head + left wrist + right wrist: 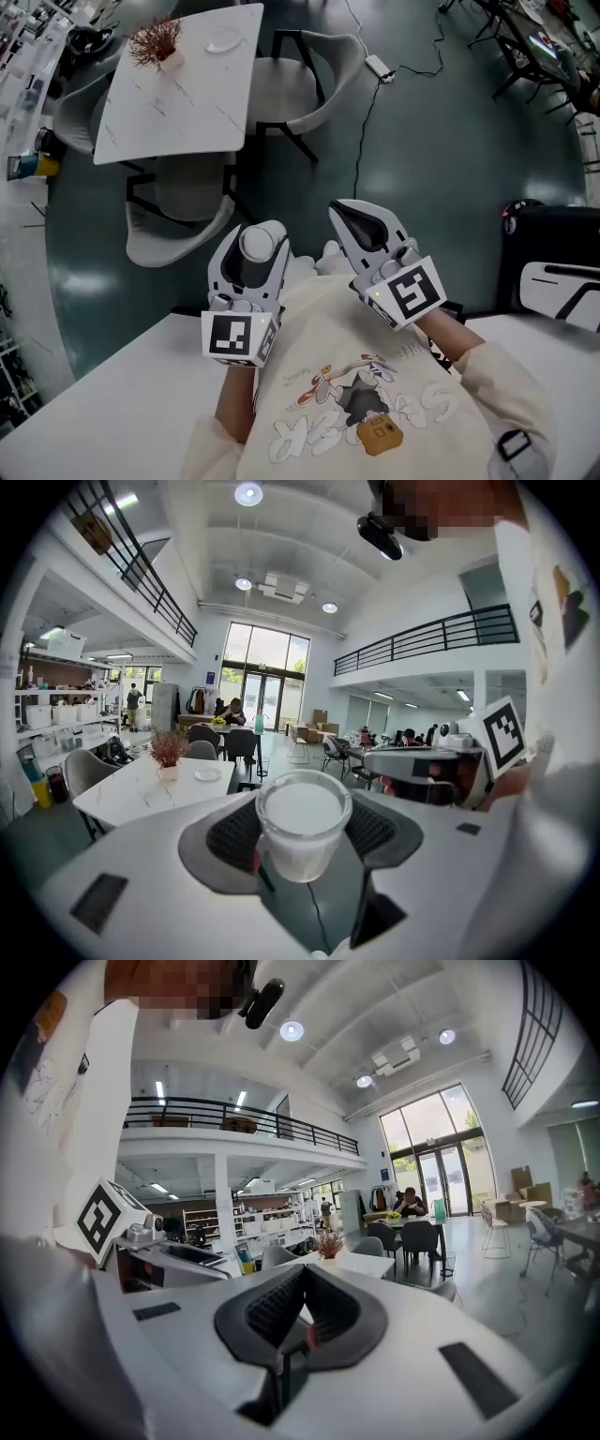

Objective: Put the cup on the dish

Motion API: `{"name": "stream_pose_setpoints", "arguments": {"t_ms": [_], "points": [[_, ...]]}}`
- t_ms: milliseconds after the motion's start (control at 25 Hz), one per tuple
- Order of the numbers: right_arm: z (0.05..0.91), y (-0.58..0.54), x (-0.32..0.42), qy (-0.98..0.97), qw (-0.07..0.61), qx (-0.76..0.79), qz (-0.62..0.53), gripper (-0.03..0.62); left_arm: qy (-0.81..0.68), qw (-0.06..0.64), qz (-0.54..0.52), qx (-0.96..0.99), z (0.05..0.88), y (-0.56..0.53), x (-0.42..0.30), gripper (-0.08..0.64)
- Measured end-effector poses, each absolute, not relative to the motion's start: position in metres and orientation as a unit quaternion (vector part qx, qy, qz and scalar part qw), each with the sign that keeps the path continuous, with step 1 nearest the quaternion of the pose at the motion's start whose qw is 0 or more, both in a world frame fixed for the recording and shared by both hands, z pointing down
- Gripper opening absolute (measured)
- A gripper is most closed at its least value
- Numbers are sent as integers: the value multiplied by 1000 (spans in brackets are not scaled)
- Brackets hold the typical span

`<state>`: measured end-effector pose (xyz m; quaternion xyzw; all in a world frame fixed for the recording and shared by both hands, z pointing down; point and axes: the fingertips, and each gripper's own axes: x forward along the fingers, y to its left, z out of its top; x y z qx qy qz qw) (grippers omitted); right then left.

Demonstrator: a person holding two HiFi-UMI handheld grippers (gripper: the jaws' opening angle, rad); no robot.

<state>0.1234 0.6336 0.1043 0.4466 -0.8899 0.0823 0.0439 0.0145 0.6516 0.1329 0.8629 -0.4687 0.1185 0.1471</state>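
The translucent plastic cup [302, 825], pinched mid-wall between the left gripper [254, 246] fingers [220, 834] well apart from the dish [223, 39] on the far bench [178, 108], appears light, thin-walled and crushable: grip gently below the rim; right gripper [302, 1283] fingers pressed together, empty.

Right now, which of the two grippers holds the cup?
The left gripper: its jaws clamp the white cup, while the right gripper is shut and empty.
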Motion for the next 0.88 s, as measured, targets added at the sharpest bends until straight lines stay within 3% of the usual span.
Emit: {"name": "stream_pose_setpoints", "arguments": {"t_ms": [880], "points": [[135,563,111,-885,72,443,125,5,-479,178,127,850,152,582,-7,277]]}}
